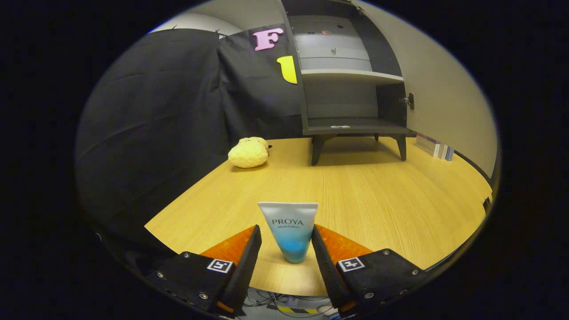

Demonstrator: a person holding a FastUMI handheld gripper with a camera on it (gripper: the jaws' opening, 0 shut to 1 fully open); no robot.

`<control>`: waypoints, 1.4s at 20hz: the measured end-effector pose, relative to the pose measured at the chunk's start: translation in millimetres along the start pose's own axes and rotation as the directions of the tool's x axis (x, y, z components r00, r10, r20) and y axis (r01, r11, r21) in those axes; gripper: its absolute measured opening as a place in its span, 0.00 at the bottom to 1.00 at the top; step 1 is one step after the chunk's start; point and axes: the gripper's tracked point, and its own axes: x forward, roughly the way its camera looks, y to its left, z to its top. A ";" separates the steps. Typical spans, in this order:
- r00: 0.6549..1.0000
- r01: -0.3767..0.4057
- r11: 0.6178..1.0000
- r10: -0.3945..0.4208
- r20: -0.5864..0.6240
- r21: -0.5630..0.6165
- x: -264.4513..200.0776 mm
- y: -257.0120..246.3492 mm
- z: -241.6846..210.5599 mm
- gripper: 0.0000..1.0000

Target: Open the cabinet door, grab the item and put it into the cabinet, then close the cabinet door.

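Flanking upright tube [290, 231], gripper [286, 238] fingers spread; contact unclear; cabinet [351, 89] top cut off.

tube [289, 231]: 1 | cabinet [351, 71]: 1 | plush toy [249, 153]: 1 | boxes [433, 146]: 2 | table [378, 195]: 1

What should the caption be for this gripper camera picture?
Open gripper straddling a standing tube, cabinet open beyond.

My gripper [286, 235] stands spread around the upright tube [290, 229], fingers [249, 251] just clear of it, on the wooden table [378, 195] before the open cabinet [351, 89].
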 end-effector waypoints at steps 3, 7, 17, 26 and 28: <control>0.999 -0.009 1.000 0.009 -0.032 -0.001 4.1 1.0 -1.8 0.53; 0.999 -0.035 0.999 0.035 -0.038 0.006 -1.0 1.3 15.4 0.50; 0.998 -0.006 0.999 0.008 0.058 -0.045 -1.8 -41.9 120.5 0.50; 0.992 0.017 0.999 -0.011 0.129 -0.046 13.3 -97.5 241.3 0.50; 0.991 0.015 0.999 -0.008 0.136 -0.050 18.5 -106.4 266.3 0.50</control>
